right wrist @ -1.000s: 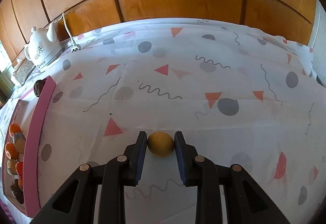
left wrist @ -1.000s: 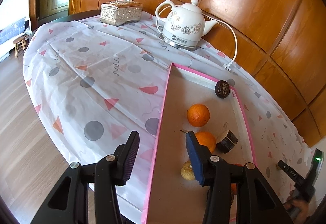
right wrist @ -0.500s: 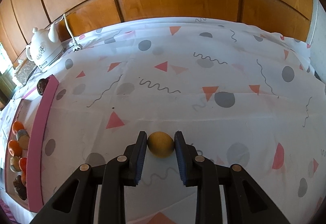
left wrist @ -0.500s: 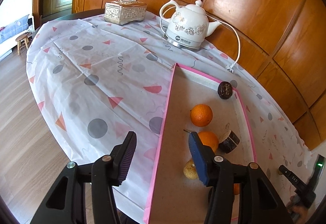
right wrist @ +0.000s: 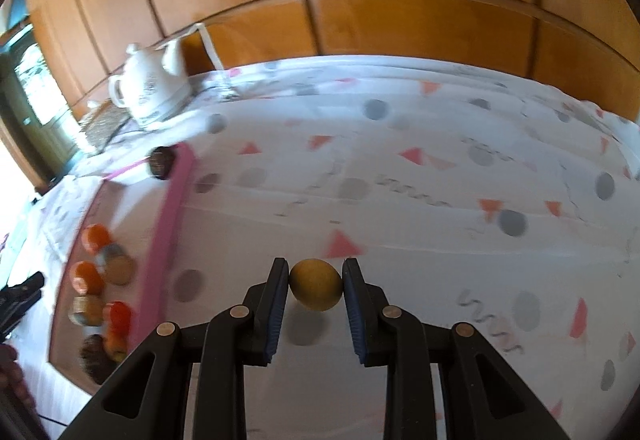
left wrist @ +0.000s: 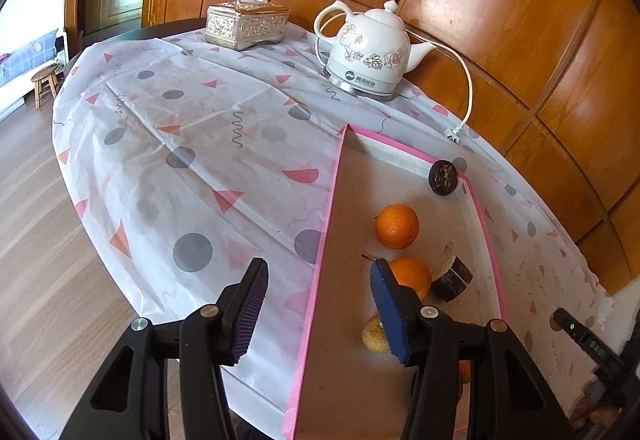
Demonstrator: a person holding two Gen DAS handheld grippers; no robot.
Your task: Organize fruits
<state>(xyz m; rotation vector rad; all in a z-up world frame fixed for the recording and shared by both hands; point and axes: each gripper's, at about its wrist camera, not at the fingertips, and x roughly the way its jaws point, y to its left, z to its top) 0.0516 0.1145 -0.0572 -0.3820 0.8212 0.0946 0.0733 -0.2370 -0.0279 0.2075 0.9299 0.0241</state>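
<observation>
A: Right gripper (right wrist: 315, 286)?
B: Clamped on a yellow-brown round fruit (right wrist: 315, 283), pads touching both sides. Fruit is off the tablecloth (right wrist: 400, 240); its shadow lies below it.

A: Left gripper (left wrist: 318, 306)?
B: Fingers spread, nothing between. It hangs over the tray's near left rim.

A: Tray (left wrist: 334, 200)?
B: Pink-edged. Two oranges (left wrist: 397, 226) mid-tray, a dark fruit (left wrist: 443, 178) on the far right corner rim.

A: Beyond it?
B: White kettle (left wrist: 370, 52) and a tissue box (left wrist: 247, 25), far edge of the table.
</observation>
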